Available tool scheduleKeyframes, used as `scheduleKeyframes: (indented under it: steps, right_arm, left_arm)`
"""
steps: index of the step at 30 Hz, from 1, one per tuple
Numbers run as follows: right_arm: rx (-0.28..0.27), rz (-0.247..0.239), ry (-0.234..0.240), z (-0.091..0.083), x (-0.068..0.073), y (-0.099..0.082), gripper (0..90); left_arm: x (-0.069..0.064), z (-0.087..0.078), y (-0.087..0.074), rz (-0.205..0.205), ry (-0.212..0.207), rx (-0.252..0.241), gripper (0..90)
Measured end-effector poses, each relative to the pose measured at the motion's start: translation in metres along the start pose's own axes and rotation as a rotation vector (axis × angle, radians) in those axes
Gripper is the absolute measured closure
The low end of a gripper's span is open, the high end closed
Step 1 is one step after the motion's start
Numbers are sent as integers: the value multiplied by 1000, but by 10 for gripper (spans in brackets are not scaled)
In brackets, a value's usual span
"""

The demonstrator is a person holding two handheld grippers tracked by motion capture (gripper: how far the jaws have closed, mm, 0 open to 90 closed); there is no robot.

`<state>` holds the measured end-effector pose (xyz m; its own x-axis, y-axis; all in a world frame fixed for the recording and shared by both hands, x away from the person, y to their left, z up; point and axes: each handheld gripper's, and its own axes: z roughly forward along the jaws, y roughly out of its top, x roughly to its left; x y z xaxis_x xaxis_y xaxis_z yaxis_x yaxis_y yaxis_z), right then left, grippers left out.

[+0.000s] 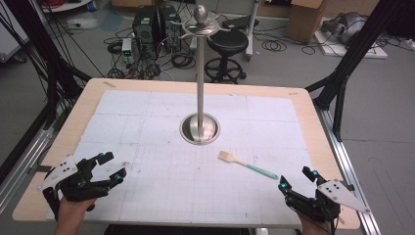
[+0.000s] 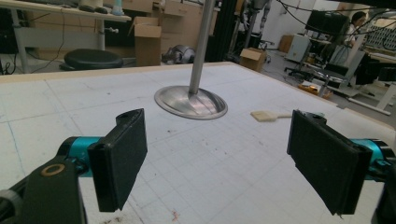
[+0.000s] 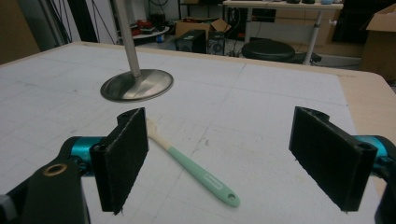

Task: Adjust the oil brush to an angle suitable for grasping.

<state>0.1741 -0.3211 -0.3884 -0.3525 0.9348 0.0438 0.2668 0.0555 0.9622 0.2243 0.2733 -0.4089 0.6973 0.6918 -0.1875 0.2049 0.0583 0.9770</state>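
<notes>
A small brush (image 1: 247, 164) with a pale bristle head and a mint-green handle lies flat on the white gridded mat, right of centre. A metal stand (image 1: 200, 128) with a round base, a tall pole and hooks at the top rises from the mat's middle. My left gripper (image 1: 111, 167) rests at the near left with its jaws wide apart and nothing between them. My right gripper (image 1: 297, 178) sits at the near right, open and empty, just right of the brush handle's end. In the right gripper view the brush (image 3: 196, 171) lies ahead between the jaws. The left gripper view has the brush head (image 2: 264, 115) farther off.
The wooden table (image 1: 78, 110) carries the white mat (image 1: 147, 127). Behind the table stand a black stool (image 1: 227, 45), computer boxes and loose cables on the floor. Black frame legs flank both sides of the table.
</notes>
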Motion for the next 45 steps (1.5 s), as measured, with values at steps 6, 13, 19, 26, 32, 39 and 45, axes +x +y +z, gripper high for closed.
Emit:
scheduleKeyframes:
  steps: [6, 13, 19, 26, 32, 39, 45]
  right_arm:
    - [2, 22, 5, 2, -1, -1, 184]
    - [12, 20, 15, 17, 6, 5, 213]
    - [54, 12, 90, 47, 21, 12, 389]
    - [100, -2, 144, 85, 33, 20, 477]
    - [232, -19, 162, 139, 51, 20, 779]
    - [394, -58, 122, 176, 60, 11, 891]
    - [482, -9, 95, 187, 51, 2, 891]
  left_arm:
    - [3, -1, -1, -9, 13, 0, 205]
    - [4, -1, -3, -11, 16, 6, 205]
    - [2, 0, -4, -7, 9, 20, 204]
    - [2, 1, -5, -17, 7, 23, 204]
    - [5, 0, -6, -26, 12, 25, 205]
    - [6, 1, -7, -32, 10, 32, 205]
    - [7, 0, -7, -38, 16, 34, 208]
